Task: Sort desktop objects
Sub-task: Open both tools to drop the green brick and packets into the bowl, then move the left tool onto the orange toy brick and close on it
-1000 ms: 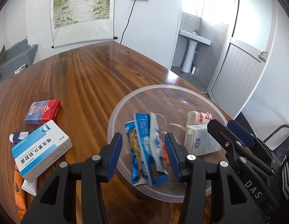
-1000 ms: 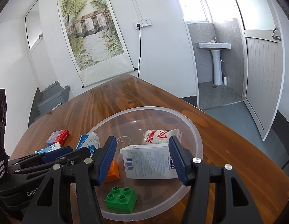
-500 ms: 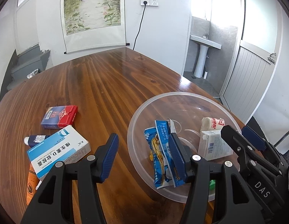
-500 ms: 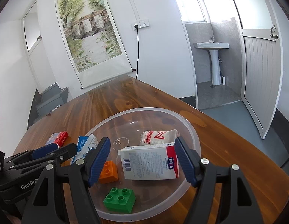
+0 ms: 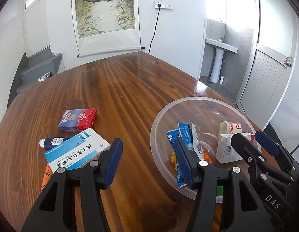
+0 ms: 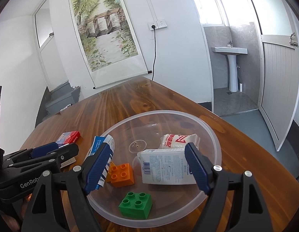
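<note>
With its jaws just spread wider, the right hand-held gripper point(image 6: 149, 168) is released: the white rectangular carton point(image 6: 165, 167) lies between the blue pads in the lower middle of the right wrist view, no pad pressing on it. That carton sits inside the clear round plastic bowl point(image 6: 217, 147), alongside a white-and-red soft pouch point(image 6: 178, 140) behind it, an orange toy brick point(image 6: 122, 175) to its left, a green toy brick point(image 6: 135, 205) at the bottom, and blue snack sachets point(image 6: 100, 143) at the bowl's left rim.

The left hand-held gripper point(image 5: 148, 161) is also released, its jaws having opened a little more, with nothing between them but bare brown wooden desk point(image 5: 120, 89); its right pad overlaps the bowl's left edge in the picture. Left of it in the left wrist view: a white-and-blue medicine box point(image 5: 76, 151), a dark blue tube point(image 5: 52, 142) just behind it, a red-and-blue card pack point(image 5: 78, 118) farther up, an orange packet point(image 5: 46, 176) partly under the box.
</note>
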The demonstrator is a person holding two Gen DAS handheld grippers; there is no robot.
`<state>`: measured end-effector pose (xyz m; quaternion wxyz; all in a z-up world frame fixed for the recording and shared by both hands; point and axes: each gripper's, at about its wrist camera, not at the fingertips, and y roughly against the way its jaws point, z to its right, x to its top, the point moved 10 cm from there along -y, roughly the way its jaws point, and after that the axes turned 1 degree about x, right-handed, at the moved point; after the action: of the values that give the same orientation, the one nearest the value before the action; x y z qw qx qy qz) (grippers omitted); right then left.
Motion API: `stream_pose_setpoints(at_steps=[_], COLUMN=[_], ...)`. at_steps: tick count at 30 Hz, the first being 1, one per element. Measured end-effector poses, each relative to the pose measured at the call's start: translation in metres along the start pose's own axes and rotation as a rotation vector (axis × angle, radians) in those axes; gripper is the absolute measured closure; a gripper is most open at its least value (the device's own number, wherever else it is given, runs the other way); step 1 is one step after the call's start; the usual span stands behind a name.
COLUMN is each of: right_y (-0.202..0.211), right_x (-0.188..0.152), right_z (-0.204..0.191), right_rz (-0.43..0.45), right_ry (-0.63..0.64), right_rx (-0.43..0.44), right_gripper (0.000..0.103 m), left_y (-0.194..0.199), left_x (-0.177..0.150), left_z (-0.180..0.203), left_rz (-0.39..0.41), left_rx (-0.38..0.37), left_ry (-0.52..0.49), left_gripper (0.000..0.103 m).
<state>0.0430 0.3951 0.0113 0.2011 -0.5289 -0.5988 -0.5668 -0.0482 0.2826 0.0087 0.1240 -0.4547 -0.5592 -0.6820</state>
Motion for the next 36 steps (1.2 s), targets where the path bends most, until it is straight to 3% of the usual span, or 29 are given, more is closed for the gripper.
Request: stream_pose_setpoints(at_steps=[10,21,36], right_y=[0.0,-0.006,-0.011], right_x=[0.0,-0.002,-0.017], right_z=[-0.002,-0.002,-0.042], right_rz=[0.006,-0.025,-0.08], right_ry=[0.004,-0.015,0.122], right_rx=[0.008,-0.006,0.054], right_gripper=[0.019,0.019,0.019], left_y=[0.011,0.023,0.029], left_x=[-0.01,-0.026,-0.071], left_z=[-0.026,-0.088,-0.17], left_rz=[-0.001,-0.017,-0.081], left_rx=[0.05,0.111,0.189], left_ry=[0.027,0.106,0.21], left_gripper=[0.044,0.044,0.044])
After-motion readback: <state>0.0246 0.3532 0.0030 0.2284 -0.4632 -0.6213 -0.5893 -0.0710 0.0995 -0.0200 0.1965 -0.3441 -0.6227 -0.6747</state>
